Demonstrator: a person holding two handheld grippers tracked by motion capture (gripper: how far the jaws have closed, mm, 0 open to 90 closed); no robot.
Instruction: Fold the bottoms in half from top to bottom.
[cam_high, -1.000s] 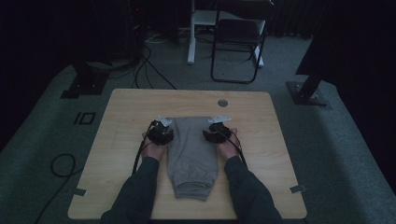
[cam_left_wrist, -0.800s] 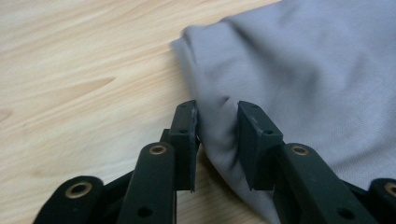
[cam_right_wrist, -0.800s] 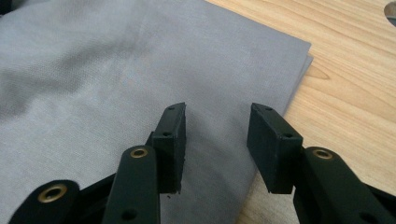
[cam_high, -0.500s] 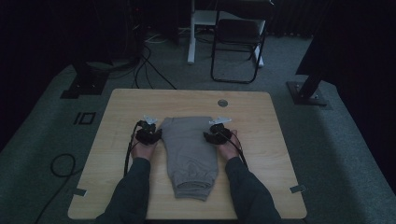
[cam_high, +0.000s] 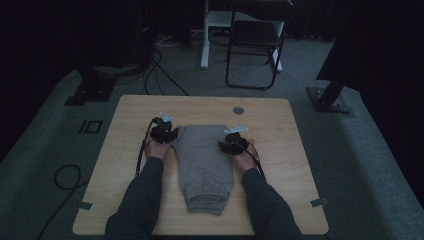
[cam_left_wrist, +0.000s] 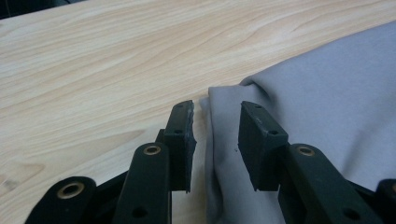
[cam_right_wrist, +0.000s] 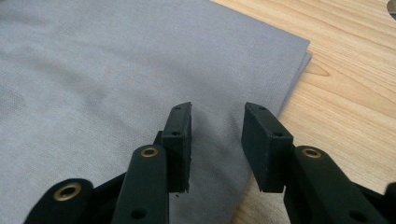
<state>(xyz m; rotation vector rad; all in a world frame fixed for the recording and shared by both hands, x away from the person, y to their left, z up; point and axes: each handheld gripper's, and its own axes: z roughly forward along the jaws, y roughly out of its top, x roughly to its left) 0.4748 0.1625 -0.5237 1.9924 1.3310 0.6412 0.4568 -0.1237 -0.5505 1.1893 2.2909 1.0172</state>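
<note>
Jaws of both grippers stand apart over the grey trousers (cam_high: 202, 160), gripping nothing; right jaws closing — table (cam_high: 280, 130) beneath.

A light wooden worktop (cam_high: 280, 150) carries a small round grey grommet (cam_high: 238, 110) near its far edge. Behind it, a black metal-framed chair (cam_high: 256, 45) stands on grey carpet (cam_high: 370, 165).

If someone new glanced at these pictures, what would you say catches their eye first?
Probably the folded grey fabric garment lying in the middle of the light wooden table, with a rolled cuff at the near end. Next, the left claw at the garment's far left corner and the right claw at its right edge, each with jaws parted and gripping nothing. A black folding chair stands behind.
</note>
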